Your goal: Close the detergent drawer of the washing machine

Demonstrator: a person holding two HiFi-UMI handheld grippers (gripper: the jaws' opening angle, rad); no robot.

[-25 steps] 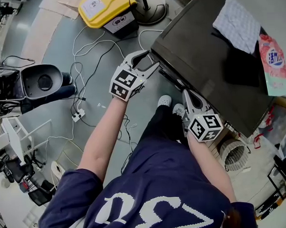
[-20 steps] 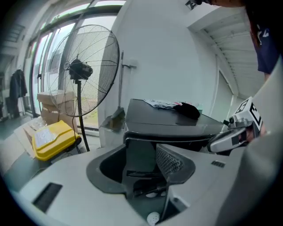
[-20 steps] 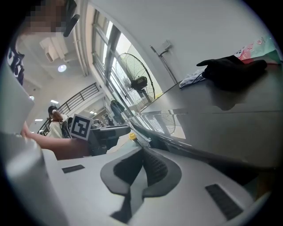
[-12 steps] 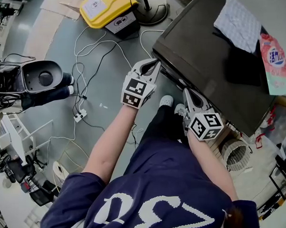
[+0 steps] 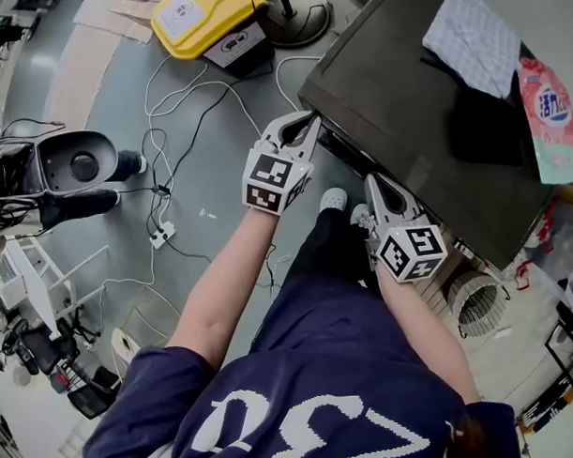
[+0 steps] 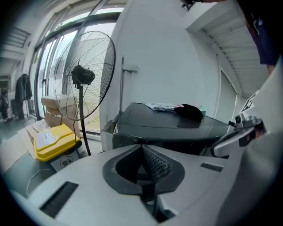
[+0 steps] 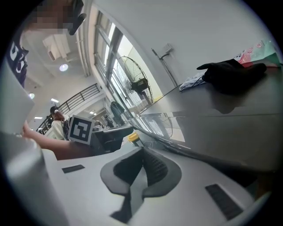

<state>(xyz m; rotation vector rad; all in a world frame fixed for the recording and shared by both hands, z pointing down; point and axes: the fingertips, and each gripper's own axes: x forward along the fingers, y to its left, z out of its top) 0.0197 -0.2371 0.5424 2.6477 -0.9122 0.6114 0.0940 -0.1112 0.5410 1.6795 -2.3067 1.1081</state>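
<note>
Left gripper (image 5: 304,125) and right gripper (image 5: 372,183) are both clenched, empty. The detergent drawer (image 5: 344,152) sits on the front edge of the washing machine (image 5: 404,97), between the two sets of fingers.

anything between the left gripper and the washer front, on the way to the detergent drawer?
Nothing visible. The left gripper, jaws shut and empty, has its tips right at the washing machine's front top corner, and its own view looks straight at the machine. The cables lie on the floor off to the side. The drawer itself can't be made out.
</note>
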